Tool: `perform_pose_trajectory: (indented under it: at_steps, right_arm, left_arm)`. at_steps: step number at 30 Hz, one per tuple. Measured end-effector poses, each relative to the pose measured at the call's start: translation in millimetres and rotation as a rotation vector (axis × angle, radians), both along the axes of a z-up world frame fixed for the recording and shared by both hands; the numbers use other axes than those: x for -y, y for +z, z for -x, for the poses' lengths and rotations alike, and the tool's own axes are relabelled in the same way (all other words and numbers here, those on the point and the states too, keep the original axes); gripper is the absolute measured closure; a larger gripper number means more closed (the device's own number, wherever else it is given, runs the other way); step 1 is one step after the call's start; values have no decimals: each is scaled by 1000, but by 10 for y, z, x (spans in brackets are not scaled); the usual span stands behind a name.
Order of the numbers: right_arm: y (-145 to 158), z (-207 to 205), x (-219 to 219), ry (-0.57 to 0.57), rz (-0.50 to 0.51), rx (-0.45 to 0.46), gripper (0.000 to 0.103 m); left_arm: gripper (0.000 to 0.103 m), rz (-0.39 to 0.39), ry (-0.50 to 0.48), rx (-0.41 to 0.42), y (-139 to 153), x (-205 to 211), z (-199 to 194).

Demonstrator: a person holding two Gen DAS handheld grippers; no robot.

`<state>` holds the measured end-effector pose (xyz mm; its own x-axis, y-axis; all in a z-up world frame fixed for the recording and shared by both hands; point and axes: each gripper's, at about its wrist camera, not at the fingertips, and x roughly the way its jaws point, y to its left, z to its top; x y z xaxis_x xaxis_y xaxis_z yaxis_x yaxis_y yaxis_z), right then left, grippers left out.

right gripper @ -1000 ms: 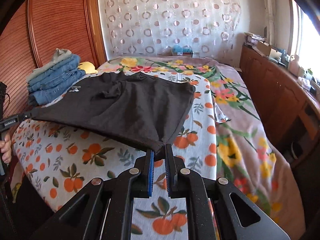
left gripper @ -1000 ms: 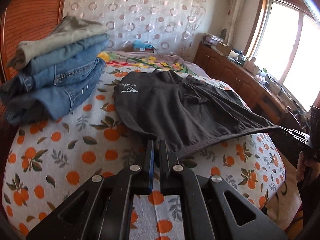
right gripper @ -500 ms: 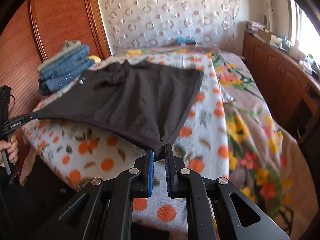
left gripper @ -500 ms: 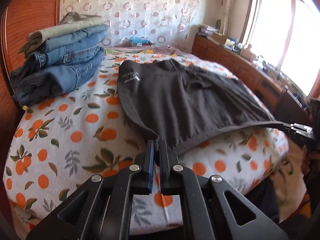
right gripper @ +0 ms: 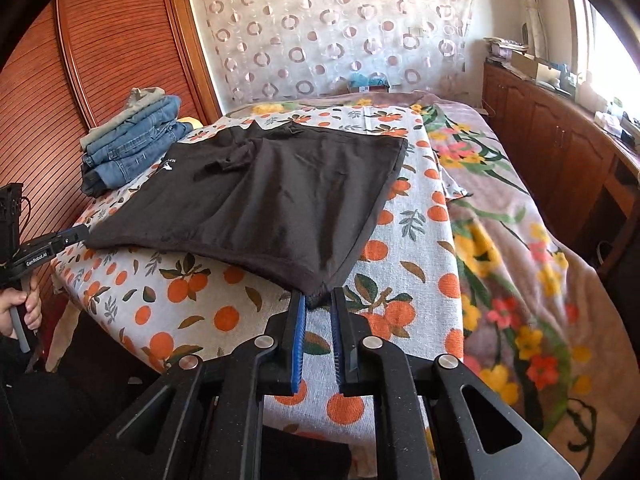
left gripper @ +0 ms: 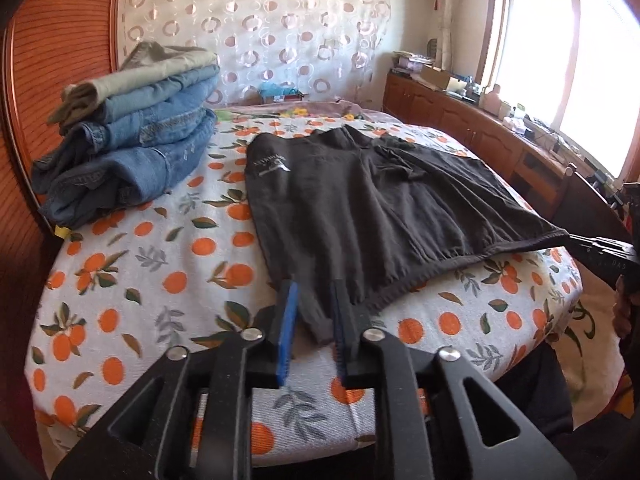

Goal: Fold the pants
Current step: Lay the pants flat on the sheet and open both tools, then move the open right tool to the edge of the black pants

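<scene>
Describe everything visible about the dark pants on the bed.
The dark pants are soft charcoal fabric with a white logo and a gathered elastic hem, spread flat on the orange-print sheet. One near corner lies loose between the jaws of the left gripper, which have just been opening; the right gripper pinches the other corner.

we are seeing a bright room with daylight pouring in through the window (left gripper: 568,60), which is blowing out to pure white. the bedspread (left gripper: 160,264) is looking sharp and evenly lit. the fisheye lenses are bending the wardrobe (right gripper: 112,40) and darkening every corner, and the curtain (right gripper: 340,28) is glowing softly.
</scene>
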<state>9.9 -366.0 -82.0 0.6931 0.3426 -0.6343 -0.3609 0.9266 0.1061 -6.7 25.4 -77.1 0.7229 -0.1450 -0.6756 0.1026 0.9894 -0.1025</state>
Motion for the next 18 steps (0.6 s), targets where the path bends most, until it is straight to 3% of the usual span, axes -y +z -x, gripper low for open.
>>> perform_pose_trajectory:
  at_steps: [6, 9, 14, 18]
  right_arm:
    - [104, 88, -37, 10, 3, 21, 90]
    - [119, 77, -79, 20, 8, 27, 88]
    - [74, -21, -153, 8, -6, 31, 82]
    - [-32, -120, -144, -30, -13, 18, 80]
  left_arm:
    - [72, -24, -12, 11, 58, -34, -33]
    - [51, -38, -7, 6, 52, -44, -97]
    - [38, -36, -16, -2, 44, -52, -208]
    - [37, -31, -43, 0, 46, -12, -272]
